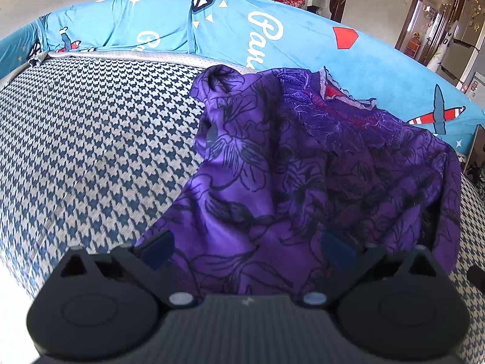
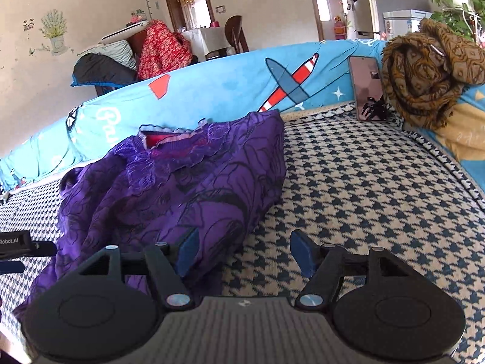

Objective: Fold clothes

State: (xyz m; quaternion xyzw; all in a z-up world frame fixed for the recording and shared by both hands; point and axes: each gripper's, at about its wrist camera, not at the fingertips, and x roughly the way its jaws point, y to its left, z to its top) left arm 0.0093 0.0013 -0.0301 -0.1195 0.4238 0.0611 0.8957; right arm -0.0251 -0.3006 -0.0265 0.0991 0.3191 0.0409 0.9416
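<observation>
A purple top [image 1: 303,166] with a black flower print and a lace collar lies rumpled on the houndstooth sofa seat [image 1: 91,139], collar toward the backrest. My left gripper [image 1: 248,250] stands open over the garment's near hem, blue pads spread wide apart with cloth lying between them. In the right wrist view the same purple top [image 2: 182,182] lies at left. My right gripper [image 2: 244,251] is open at its right edge: the left pad touches the cloth and the right pad is over bare seat. The left gripper's tip [image 2: 18,247] shows at the far left.
A blue printed cover [image 1: 212,30] drapes the sofa backrest [image 2: 212,91]. A phone [image 2: 366,88] leans against it, beside a bundled brown patterned garment [image 2: 430,72] on the armrest. More clothes [image 2: 157,51], chairs and a fridge stand behind the sofa.
</observation>
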